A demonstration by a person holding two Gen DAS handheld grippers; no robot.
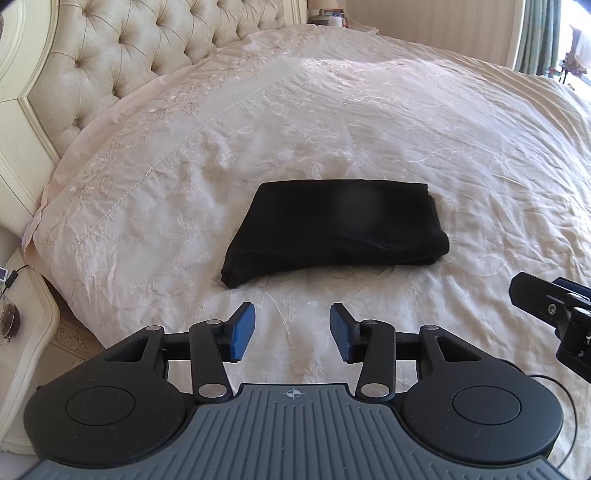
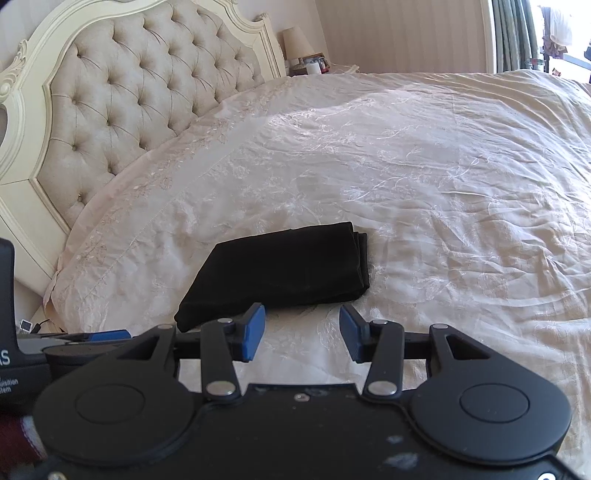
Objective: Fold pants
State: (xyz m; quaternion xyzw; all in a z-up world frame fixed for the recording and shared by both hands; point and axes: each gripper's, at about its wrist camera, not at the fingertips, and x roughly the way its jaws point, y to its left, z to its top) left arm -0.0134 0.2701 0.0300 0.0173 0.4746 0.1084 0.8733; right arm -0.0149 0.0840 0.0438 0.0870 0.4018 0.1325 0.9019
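Observation:
The black pants (image 1: 334,229) lie folded into a compact rectangle on the cream bedspread (image 1: 388,122); they also show in the right wrist view (image 2: 280,269). My left gripper (image 1: 291,328) is open and empty, hovering just short of the pants' near edge. My right gripper (image 2: 302,330) is open and empty, near the pants' near right corner. The right gripper's body shows at the right edge of the left wrist view (image 1: 554,310), and the left gripper shows at the left edge of the right wrist view (image 2: 92,338).
A tufted cream headboard (image 1: 122,48) stands at the left. A nightstand (image 1: 26,317) with a glass and cable sits at lower left. A far nightstand with a lamp (image 2: 297,44) is beyond the bed. Curtains (image 2: 513,33) hang at the right.

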